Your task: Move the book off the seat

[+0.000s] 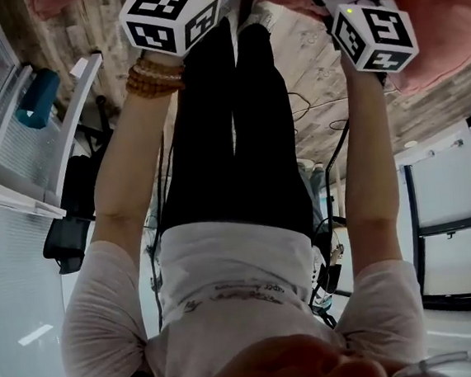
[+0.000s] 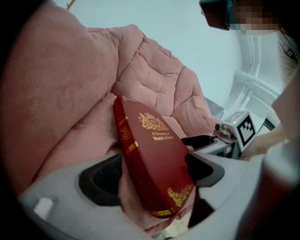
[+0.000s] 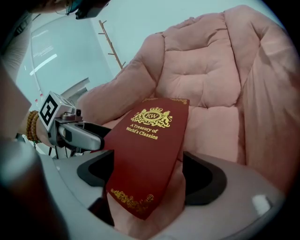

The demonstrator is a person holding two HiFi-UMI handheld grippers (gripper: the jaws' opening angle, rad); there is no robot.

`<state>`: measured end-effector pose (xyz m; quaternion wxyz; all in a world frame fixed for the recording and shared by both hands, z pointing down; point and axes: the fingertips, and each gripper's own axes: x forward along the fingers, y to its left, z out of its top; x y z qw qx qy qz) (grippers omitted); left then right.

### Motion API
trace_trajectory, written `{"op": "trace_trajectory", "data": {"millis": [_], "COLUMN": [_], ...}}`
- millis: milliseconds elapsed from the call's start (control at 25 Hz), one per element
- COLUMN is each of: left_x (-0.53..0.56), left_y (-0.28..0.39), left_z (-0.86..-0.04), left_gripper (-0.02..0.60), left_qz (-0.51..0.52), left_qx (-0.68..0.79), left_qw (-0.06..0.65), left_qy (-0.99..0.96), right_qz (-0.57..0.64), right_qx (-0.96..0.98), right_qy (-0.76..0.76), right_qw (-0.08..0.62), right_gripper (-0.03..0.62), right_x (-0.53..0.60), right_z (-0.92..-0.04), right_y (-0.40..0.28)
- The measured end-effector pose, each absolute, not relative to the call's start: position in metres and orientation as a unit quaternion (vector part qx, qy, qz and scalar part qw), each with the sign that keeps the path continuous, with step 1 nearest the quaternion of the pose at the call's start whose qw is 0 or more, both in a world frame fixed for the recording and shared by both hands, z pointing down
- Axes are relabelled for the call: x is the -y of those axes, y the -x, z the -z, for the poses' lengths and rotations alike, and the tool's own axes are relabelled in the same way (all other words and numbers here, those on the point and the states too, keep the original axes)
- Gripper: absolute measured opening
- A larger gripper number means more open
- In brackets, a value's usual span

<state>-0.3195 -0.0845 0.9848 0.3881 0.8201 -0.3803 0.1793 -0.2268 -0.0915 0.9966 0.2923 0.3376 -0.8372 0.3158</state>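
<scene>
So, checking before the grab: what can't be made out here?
Left gripper view: book spine print too small to read.
Both gripper views: book's underside hidden by its own cover.
Head view: book not seen; chair cut off by top edge.

I count one red book [image 3: 150, 154] and one pink padded seat [image 3: 206, 79]. There are two grippers, the left gripper [image 2: 150, 176] and the right gripper [image 3: 147, 176]. Each has one marker cube, so two in all: the left cube [image 1: 171, 14] and the right cube [image 1: 373, 38]. One bead bracelet [image 1: 154, 77]. One wooden coat stand [image 3: 110, 42]. One person.
</scene>
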Motion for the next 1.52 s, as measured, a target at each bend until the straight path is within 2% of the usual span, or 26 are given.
{"op": "trace_trajectory", "data": {"millis": [200,320,480,720,1080,1520], "left_x": [0.083,0.084,0.088,0.086,0.096,0.116], "left_y": [0.316,0.312,0.314,0.315,0.316,0.319], "left_z": [-0.999,-1.003,-1.005,-0.994,-0.931,-0.795], "left_gripper": [0.434,0.428,0.388,0.388,0.388,0.388], "left_qz": [-0.194,-0.202,-0.212,-0.218,-0.195,-0.165], "left_qx": [0.373,0.368,0.376,0.380,0.391,0.398], "left_qw": [0.381,0.373,0.364,0.358,0.348,0.306], "left_qy": [-0.824,-0.828,-0.825,-0.825,-0.829,-0.849], "right_qz": [-0.321,-0.311,-0.306,-0.299,-0.280,-0.254], "right_qx": [0.835,0.838,0.838,0.833,0.837,0.845], "right_qy": [-0.338,-0.335,-0.339,-0.358,-0.382,-0.413], "right_qw": [0.293,0.296,0.298,0.298,0.272,0.227], "right_gripper": [0.468,0.428,0.420,0.400,0.377,0.368], "right_x": [0.088,0.086,0.089,0.089,0.103,0.115], "right_z": [-1.013,-1.013,-1.009,-0.990,-0.919,-0.785], "right_y": [0.229,0.232,0.234,0.235,0.236,0.238]}}
